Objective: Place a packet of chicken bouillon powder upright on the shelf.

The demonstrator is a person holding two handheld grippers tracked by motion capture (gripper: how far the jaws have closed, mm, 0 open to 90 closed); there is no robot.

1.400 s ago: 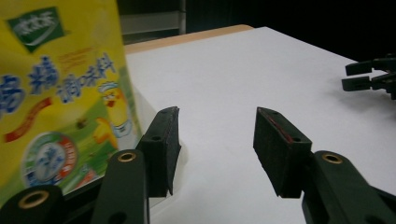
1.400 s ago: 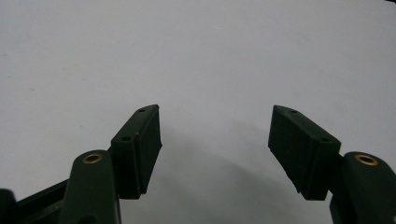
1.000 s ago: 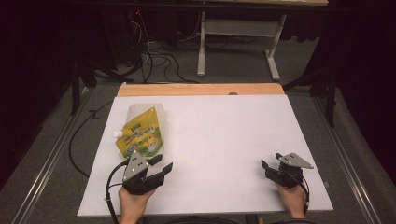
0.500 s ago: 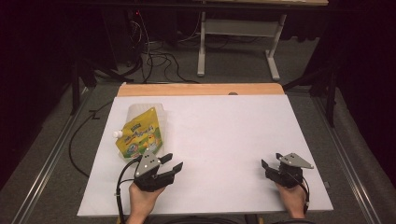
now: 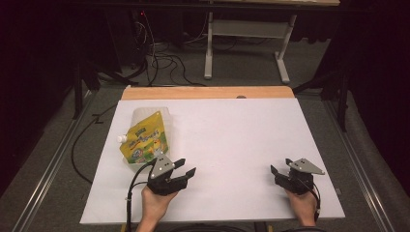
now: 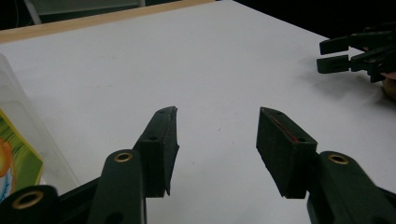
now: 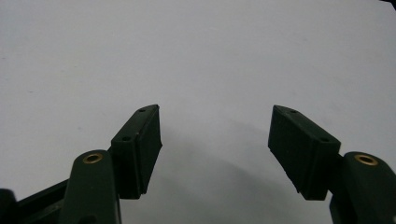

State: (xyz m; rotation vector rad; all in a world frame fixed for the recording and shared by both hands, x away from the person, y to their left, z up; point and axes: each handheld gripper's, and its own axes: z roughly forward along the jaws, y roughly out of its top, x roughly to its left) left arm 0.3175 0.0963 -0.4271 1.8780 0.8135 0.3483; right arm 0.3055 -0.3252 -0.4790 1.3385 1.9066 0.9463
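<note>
A yellow-green drink pouch (image 5: 145, 140) with a white cap lies on a translucent plastic container (image 5: 151, 113) at the white table's left side. The container's wall (image 6: 13, 109) and a bit of the pouch (image 6: 11, 165) stand at the left edge of the left gripper view. My left gripper (image 5: 188, 166) rests just right of and below the pouch, pointing right, its jaws open (image 6: 217, 140) over bare table. My right gripper (image 5: 281, 166) sits near the front right corner, open (image 7: 215, 140) and holding nothing. It is also in the left gripper view (image 6: 359, 51) at the top right.
The white table top (image 5: 232, 140) has a wooden strip (image 5: 208, 92) along its far edge. Beyond it are a desk frame (image 5: 246, 43) and cables (image 5: 159, 58) on the floor. A black cable (image 5: 130, 193) trails from the left gripper.
My left gripper has swung to the right, away from the pouch, and shifted a little toward the table's middle. The right gripper and the pouch have stayed put.
</note>
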